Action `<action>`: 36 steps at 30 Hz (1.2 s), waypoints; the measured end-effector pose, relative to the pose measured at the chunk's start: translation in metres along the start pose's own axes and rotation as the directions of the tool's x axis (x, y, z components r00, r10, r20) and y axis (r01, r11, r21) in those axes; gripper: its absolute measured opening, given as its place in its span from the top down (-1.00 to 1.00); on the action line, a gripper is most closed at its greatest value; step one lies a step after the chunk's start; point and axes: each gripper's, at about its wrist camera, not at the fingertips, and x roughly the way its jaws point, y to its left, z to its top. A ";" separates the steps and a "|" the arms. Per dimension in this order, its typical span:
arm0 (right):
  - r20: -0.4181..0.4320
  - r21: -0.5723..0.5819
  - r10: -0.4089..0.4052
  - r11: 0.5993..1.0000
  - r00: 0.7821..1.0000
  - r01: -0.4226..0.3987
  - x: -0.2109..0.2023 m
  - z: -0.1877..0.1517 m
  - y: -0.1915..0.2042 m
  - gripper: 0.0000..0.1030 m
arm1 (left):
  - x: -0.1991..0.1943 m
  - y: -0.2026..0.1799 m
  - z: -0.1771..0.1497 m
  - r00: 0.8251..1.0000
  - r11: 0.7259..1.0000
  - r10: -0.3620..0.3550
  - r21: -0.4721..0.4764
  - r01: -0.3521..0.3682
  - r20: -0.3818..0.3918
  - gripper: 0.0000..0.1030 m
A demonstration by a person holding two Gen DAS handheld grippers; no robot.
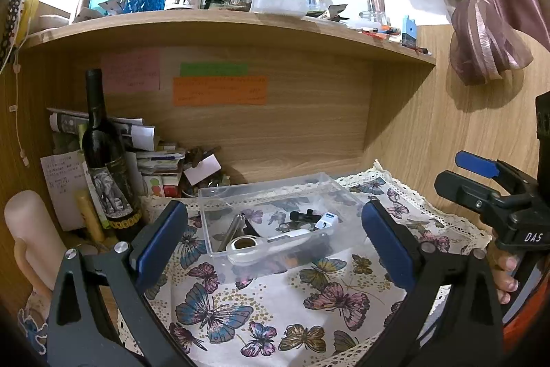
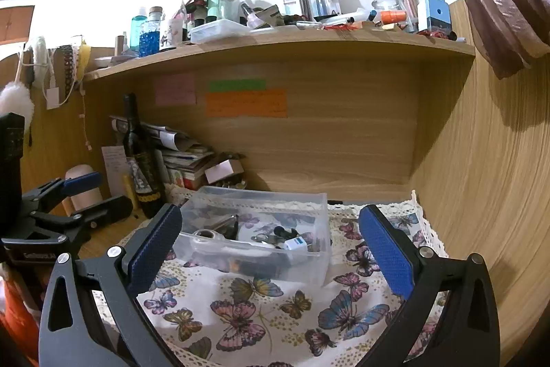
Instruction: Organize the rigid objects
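A clear plastic box [image 1: 220,191] [image 2: 309,267] stands on a butterfly-print cloth [image 1: 275,308] [image 2: 247,308]. In it lie a white tape roll [image 1: 244,246] [image 2: 206,234], a metal cylinder [image 1: 231,229], a white and blue charger [image 1: 326,221] [image 2: 295,244] and small black items [image 1: 302,215]. My left gripper [image 1: 275,239] is open and empty, just in front of the box. My right gripper [image 2: 271,250] is open and empty, also in front of the box. Each gripper shows in the other's view, the right [image 1: 481,181] and the left [image 2: 89,191].
A dark wine bottle [image 1: 103,157] [image 2: 141,160] stands left of the box beside stacked papers [image 1: 151,153] and a pale candle [image 1: 31,229]. The shelf [image 1: 240,23] above is crowded with bottles and jars. Wooden walls close the back and right. A curtain [image 1: 481,6] hangs at the right.
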 end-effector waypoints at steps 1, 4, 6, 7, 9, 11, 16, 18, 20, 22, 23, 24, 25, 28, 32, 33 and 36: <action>0.002 -0.003 -0.002 1.000 1.000 0.002 -0.001 0.000 0.001 -1.00 | -0.001 -0.001 0.000 1.000 1.000 0.001 0.002 -0.001 0.002 -0.99; 0.010 -0.010 -0.006 1.000 1.000 0.006 -0.002 0.001 0.003 -1.00 | -0.001 -0.001 0.000 1.000 1.000 -0.002 0.006 0.002 0.005 -0.99; 0.012 -0.012 -0.005 1.000 1.000 0.005 -0.003 0.001 0.004 -1.00 | -0.002 -0.001 0.000 1.000 1.000 -0.004 0.006 0.004 0.005 -0.99; 0.014 -0.012 -0.005 1.000 1.000 0.005 -0.004 0.001 0.004 -1.00 | -0.002 -0.001 0.000 1.000 1.000 -0.004 0.005 0.004 0.005 -0.99; 0.018 -0.013 -0.006 1.000 1.000 0.006 -0.005 0.001 0.006 -1.00 | -0.002 -0.002 0.000 1.000 1.000 -0.005 0.005 0.005 0.006 -0.99; 0.021 -0.013 -0.008 1.000 1.000 0.008 -0.006 0.001 0.006 -1.00 | -0.003 -0.002 0.000 1.000 1.000 -0.007 0.005 0.007 0.006 -0.99; 0.021 -0.013 -0.006 1.000 1.000 0.007 -0.006 0.001 0.006 -1.00 | -0.003 -0.003 0.000 1.000 1.000 -0.012 0.004 0.012 0.003 -0.99; 0.021 -0.013 -0.008 1.000 1.000 0.008 -0.006 0.001 0.006 -1.00 | -0.003 -0.003 0.000 1.000 1.000 -0.012 0.003 0.012 0.001 -0.99; 0.021 -0.013 -0.008 1.000 1.000 0.008 -0.007 0.001 0.007 -1.00 | -0.002 -0.004 0.000 1.000 1.000 -0.011 0.003 0.011 -0.001 -0.99; 0.019 -0.015 -0.007 1.000 1.000 0.007 -0.007 0.002 0.008 -1.00 | -0.002 -0.004 -0.001 1.000 1.000 -0.010 0.000 0.010 -0.002 -0.99; 0.019 -0.015 -0.007 1.000 1.000 0.008 -0.007 0.002 0.009 -1.00 | -0.002 -0.004 -0.001 1.000 1.000 -0.012 -0.002 0.012 -0.003 -0.99; 0.019 -0.015 -0.008 1.000 1.000 0.008 -0.007 0.002 0.009 -1.00 | -0.001 -0.004 -0.001 1.000 1.000 -0.013 -0.004 0.013 -0.007 -0.99; 0.019 -0.014 -0.009 1.000 1.000 0.009 -0.007 0.002 0.009 -1.00 | -0.001 -0.003 -0.001 1.000 1.000 -0.014 -0.006 0.014 -0.009 -0.99; 0.019 -0.014 -0.005 1.000 1.000 0.006 -0.008 0.002 0.010 -1.00 | 0.000 -0.002 -0.001 1.000 1.000 -0.014 -0.013 0.014 -0.014 -0.99; 0.015 -0.011 0.000 1.000 1.000 0.000 -0.007 0.001 0.011 -1.00 | 0.001 -0.001 -0.002 0.999 1.000 -0.023 -0.020 0.022 -0.024 -0.99; 0.013 -0.010 -0.001 1.000 1.000 0.001 -0.006 0.001 0.011 -1.00 | 0.001 0.000 -0.002 1.000 1.000 -0.021 -0.022 0.021 -0.023 -0.99; 0.008 -0.005 -0.002 1.000 1.000 0.002 -0.004 0.000 0.011 -1.00 | 0.001 0.002 -0.002 1.000 0.999 -0.023 -0.033 0.023 -0.021 -0.99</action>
